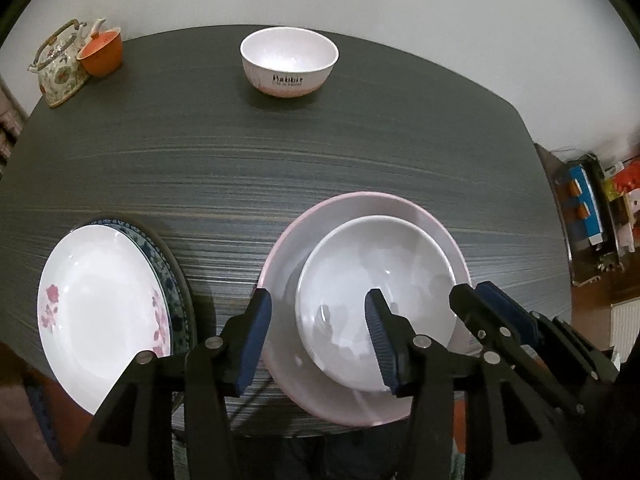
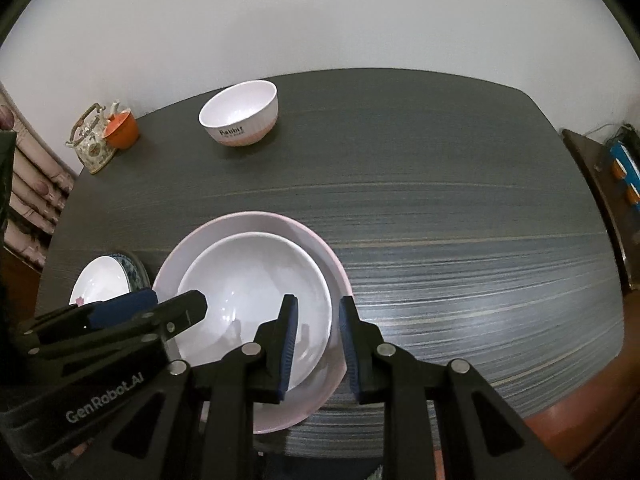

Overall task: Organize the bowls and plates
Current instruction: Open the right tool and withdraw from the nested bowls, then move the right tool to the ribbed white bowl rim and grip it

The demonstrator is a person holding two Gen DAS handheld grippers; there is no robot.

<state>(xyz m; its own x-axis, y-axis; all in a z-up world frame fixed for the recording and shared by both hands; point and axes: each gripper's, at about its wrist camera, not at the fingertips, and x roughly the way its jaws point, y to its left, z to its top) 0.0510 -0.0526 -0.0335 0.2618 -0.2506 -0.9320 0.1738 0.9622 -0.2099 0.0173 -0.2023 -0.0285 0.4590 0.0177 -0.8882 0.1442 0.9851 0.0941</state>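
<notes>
A white bowl sits inside a wide pink plate at the table's near edge. My left gripper is open and straddles the bowl's left rim without its pads pressing on it. My right gripper stands narrow on the bowl's right rim, shut on it. A white bowl lettered "Rabbit" stands alone at the far side. A floral white plate lies on a blue-patterned plate at the near left.
A patterned teapot and an orange cup stand at the far left corner of the dark wood-grain table. A cluttered shelf is beyond the right edge. A plain wall is behind.
</notes>
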